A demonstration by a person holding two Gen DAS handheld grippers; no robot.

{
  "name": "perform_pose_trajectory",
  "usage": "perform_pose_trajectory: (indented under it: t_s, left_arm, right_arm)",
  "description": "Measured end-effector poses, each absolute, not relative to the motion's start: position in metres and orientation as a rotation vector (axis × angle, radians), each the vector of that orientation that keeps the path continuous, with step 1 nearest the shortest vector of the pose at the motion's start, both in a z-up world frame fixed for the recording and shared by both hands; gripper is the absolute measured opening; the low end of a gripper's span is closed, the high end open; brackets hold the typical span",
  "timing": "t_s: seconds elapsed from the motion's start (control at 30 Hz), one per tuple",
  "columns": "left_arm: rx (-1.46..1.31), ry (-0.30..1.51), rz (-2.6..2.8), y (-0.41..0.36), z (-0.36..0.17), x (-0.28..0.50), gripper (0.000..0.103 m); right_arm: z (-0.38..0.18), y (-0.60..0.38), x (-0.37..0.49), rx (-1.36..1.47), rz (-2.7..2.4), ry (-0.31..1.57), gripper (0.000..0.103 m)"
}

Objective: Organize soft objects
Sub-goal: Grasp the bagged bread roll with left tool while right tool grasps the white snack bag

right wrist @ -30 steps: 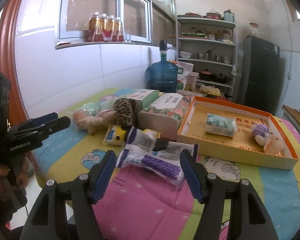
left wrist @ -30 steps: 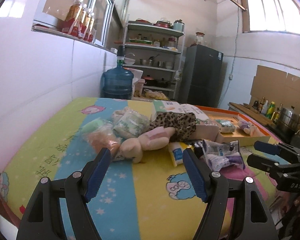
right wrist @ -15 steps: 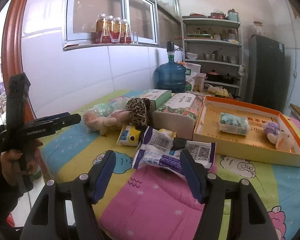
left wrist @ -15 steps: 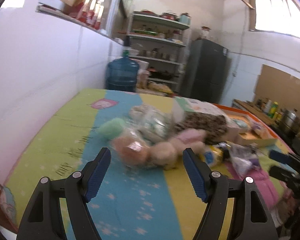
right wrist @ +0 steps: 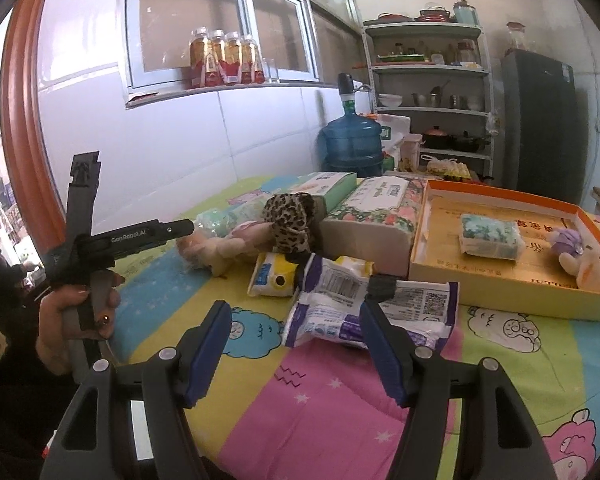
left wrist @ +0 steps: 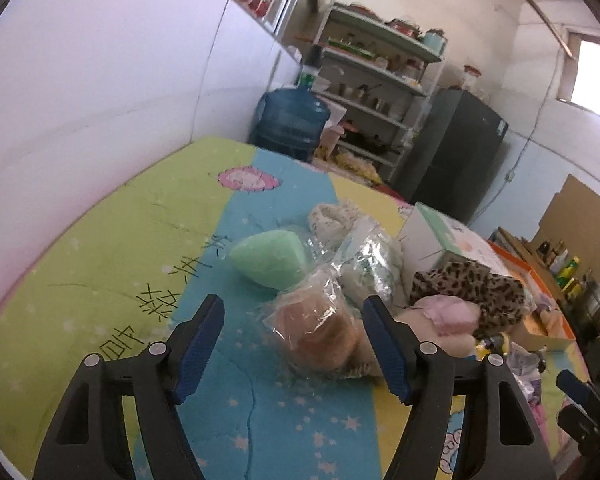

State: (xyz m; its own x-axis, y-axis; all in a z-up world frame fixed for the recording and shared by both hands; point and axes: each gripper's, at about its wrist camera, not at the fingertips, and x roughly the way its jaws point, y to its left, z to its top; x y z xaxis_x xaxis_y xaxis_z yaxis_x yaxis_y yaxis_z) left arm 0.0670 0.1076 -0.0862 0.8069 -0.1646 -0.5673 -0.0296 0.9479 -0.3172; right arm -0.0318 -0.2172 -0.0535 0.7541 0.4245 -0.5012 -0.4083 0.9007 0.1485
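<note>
Now the left gripper had swung across the bed from the mid pile toward its left end, w/ a bagged toy framed just ahead of its fingers. Those fingers were closing a little but wide apart, nothing btwn the pads. The green sponge lay just behind the bag, leopard cloth to the right. The right gripper had barely moved, fingers open and empty over a wipes pack. The orange tray already held a tissue pack and a plush. Judged: the bagged toy was picked as the next item for the tray; most of the pile was left to sort.
</note>
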Motion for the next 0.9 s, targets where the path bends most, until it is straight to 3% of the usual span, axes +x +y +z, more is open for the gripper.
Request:
perform_pose_trajectory:
  t_s: [0.37,0.57,0.83,0.9]
  left_arm:
    - [-0.222,0.651,-0.095,0.085,-0.089,0.076,0.045]
    - [-0.215,0.576,-0.109,0.084,-0.08,0.057,0.042]
    - [-0.137,0.483,-0.083,0.077,-0.049,0.027,0.042]
    - [-0.126,0.464,-0.085,0.075,-0.042,0.023,0.042]
  right_arm:
    - [-0.06,-0.223,-0.027,-0.024,0.423,0.596,0.066]
    - [-0.065,-0.229,-0.025,-0.107,0.377,0.644,0.066]
    - [-0.083,-0.198,-0.031,-0.548,0.307,0.605,0.066]
    - [-0.086,-0.194,-0.028,-0.577,0.33,0.603,0.056]
